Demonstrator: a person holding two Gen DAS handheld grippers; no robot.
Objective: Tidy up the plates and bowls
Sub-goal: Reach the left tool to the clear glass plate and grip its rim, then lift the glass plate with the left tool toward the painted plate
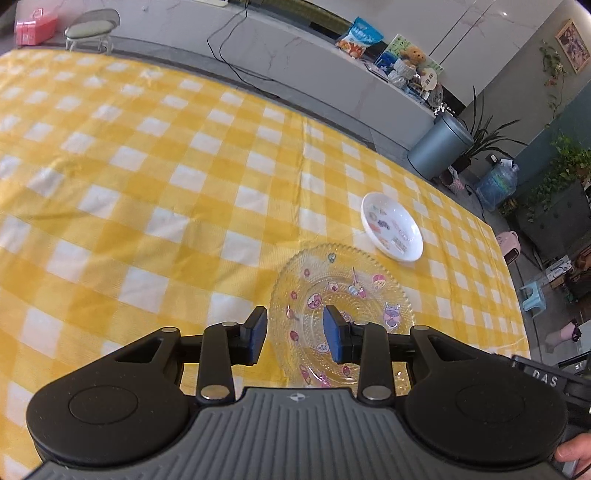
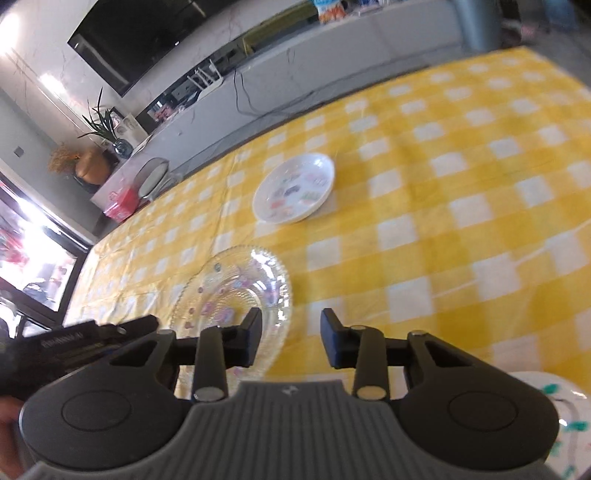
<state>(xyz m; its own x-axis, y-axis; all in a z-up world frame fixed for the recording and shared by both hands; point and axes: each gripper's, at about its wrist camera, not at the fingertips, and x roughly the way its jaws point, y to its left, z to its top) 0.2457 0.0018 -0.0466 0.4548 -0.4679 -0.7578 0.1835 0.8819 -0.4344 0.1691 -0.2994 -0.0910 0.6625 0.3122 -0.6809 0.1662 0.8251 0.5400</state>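
Observation:
A clear glass plate (image 1: 341, 314) (image 2: 232, 291) with cartoon stickers lies on the yellow checked tablecloth (image 1: 147, 192) (image 2: 443, 184). Just beyond it sits a small white plate (image 1: 391, 227) (image 2: 293, 188) with printed pictures. My left gripper (image 1: 295, 336) hovers over the glass plate's left side, its blue pads apart and pressing on nothing. My right gripper (image 2: 290, 338) is open at the glass plate's right edge, its left finger over the rim and bare cloth under its right finger. Whether either gripper touches the plate I cannot tell.
A third white plate (image 2: 565, 417) with green markings peeks out at the lower right, under my right gripper. Beyond the table's far edge run a low white cabinet (image 1: 295, 55), a grey bin (image 1: 439, 144), a stool (image 1: 92, 31) and plants (image 1: 561, 173).

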